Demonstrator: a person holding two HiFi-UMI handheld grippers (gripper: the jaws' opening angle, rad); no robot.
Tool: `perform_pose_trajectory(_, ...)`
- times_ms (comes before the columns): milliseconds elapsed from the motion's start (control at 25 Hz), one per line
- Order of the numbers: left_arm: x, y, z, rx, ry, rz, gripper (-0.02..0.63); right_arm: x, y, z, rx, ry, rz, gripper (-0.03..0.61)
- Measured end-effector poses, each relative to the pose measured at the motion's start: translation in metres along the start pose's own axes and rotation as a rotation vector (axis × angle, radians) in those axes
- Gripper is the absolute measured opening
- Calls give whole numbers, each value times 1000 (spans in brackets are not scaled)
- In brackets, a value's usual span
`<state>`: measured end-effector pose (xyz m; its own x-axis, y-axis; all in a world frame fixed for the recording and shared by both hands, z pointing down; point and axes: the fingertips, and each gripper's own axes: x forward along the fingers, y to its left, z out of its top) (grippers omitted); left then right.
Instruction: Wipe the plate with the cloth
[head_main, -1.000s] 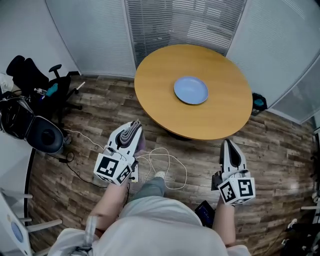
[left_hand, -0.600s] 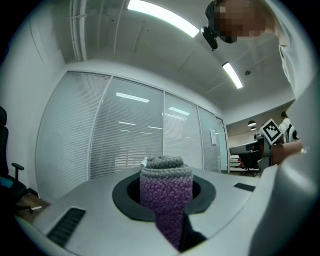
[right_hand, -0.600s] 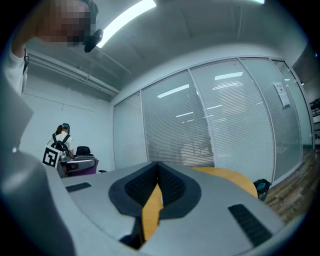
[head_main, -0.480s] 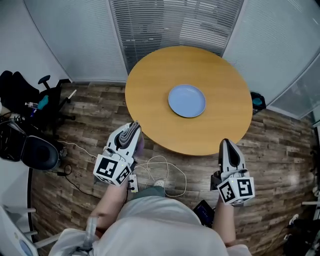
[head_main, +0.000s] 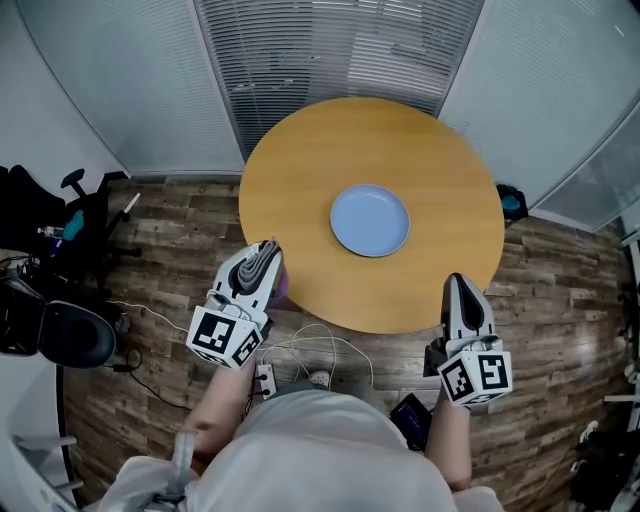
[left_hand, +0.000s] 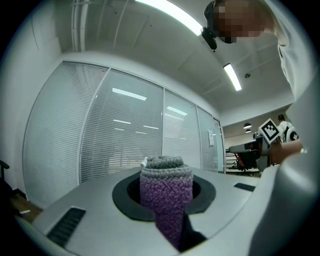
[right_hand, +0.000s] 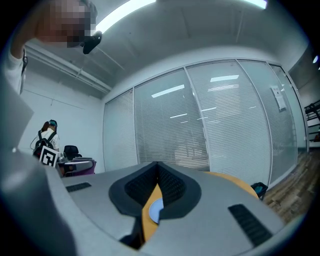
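A pale blue plate (head_main: 370, 220) lies near the middle of the round wooden table (head_main: 300, 170) in the head view. My left gripper (head_main: 266, 256) hovers at the table's near left edge, shut on a folded grey and purple knitted cloth (left_hand: 166, 192) that stands up between its jaws. My right gripper (head_main: 459, 292) hangs at the table's near right edge, shut with nothing in it. Through the thin slit of its jaws the right gripper view shows a sliver of the plate (right_hand: 156, 210) and the tabletop (right_hand: 149, 202).
Glass walls with blinds (head_main: 330, 50) curve behind the table. A black office chair (head_main: 50, 335) and bags stand at the left on the wooden floor. White cables and a power strip (head_main: 266, 378) lie by the person's feet. A small dark bin (head_main: 510, 203) sits right of the table.
Both grippers have come forward to the table's near edge. The table and plate now sit closer and lower in the head view. The cloth stays held in the left gripper.
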<state>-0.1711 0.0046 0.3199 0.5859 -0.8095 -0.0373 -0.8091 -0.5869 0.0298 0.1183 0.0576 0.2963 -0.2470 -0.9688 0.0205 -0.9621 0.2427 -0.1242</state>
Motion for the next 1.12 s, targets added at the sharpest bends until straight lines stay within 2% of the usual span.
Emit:
perform_pose_trajectory(320, 31, 3, -11, -12, 21, 8, 83, 31, -26, -1, 8, 8, 7, 20)
perform_pose_trajectory(800, 105, 19, -8, -14, -4, 132, 83, 122, -81, 17, -4, 20, 146, 20)
perform_pose_trajectory(960, 129, 20, -12, -5, -5, 171, 83, 149, -103, 12, 1, 43, 186, 20)
perform_pose_trajectory(1120, 139, 23, -11, -2, -7, 213, 83, 167, -105, 2, 8, 67, 246, 20)
